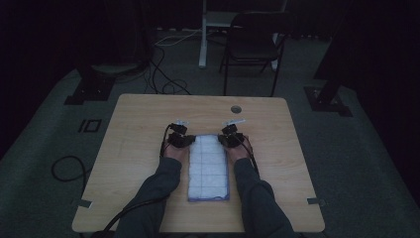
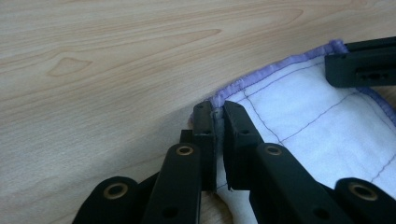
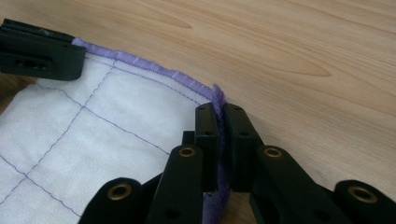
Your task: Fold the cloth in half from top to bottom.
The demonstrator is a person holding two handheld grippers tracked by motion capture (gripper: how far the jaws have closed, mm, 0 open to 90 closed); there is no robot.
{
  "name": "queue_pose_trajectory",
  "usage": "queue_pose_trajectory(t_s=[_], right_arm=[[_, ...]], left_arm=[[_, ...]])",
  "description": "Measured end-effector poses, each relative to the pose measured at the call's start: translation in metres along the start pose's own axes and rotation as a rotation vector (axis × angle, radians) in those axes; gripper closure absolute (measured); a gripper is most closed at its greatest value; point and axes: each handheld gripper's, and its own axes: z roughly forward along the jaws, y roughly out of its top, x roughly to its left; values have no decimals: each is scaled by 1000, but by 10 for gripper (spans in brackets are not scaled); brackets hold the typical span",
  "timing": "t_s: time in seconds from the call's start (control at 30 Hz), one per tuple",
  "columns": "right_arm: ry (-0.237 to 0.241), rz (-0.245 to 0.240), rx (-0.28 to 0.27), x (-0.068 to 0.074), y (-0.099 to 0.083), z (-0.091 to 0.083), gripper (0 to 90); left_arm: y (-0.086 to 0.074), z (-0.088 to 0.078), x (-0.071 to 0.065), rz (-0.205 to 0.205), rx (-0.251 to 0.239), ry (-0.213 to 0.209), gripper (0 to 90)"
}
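A white quilted cloth with purple stitched edging point(image 1: 208, 167) lies flat on the light wooden table point(image 1: 138, 148), stretching from the two grippers back toward the person. The left gripper point(image 2: 218, 122) has its jaws pinched tight on the cloth's far left corner, the purple hem caught between the pads. The right gripper point(image 3: 220, 122) is clamped likewise on the far right corner. Beyond both grippers sits a small round grey grommet point(image 1: 236, 108) in the tabletop.
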Motion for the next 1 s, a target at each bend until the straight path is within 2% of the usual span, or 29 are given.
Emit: queue_pose_trajectory(t_s=[0.1, 0.33, 1.0], right_arm=[[8, 17, -18, -2, 0, -2, 865], [15, 0, -53, -2, 4, -7, 864], [12, 4, -98, -6, 9, -16, 864]], left_arm=[[0, 0, 0, 9, -4, 5, 863], [1, -3, 0, 21, -23, 9, 865], [17, -14, -3, 59, -61, 9, 865]])
